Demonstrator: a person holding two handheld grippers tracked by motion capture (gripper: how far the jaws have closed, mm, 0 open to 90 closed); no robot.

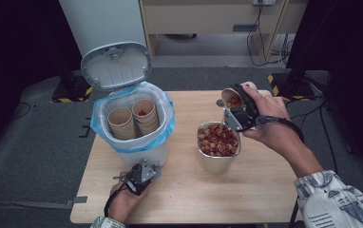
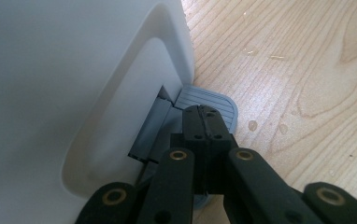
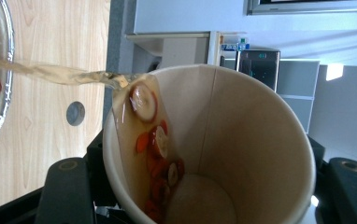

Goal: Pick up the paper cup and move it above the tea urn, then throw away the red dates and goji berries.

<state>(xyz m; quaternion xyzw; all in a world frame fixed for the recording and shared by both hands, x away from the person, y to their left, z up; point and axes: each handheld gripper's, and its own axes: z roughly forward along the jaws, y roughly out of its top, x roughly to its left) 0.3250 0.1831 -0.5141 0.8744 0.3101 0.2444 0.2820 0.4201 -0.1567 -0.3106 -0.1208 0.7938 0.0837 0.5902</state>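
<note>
High view: my right gripper [image 1: 235, 110] clamps a tipped paper cup [image 1: 232, 99] pouring liquid into the steel pot [image 1: 217, 159] on the counter [image 1: 265, 190]; my left gripper [image 2: 208, 122], jaws closed, presses the bin pedal [image 2: 214, 102].

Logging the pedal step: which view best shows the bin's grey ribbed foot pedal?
The left gripper view: the grey ribbed foot pedal juts from the white plastic bin, with the shut left gripper pressing on it. The high view only shows that gripper at the bin's base. The right gripper view looks elsewhere.
</note>
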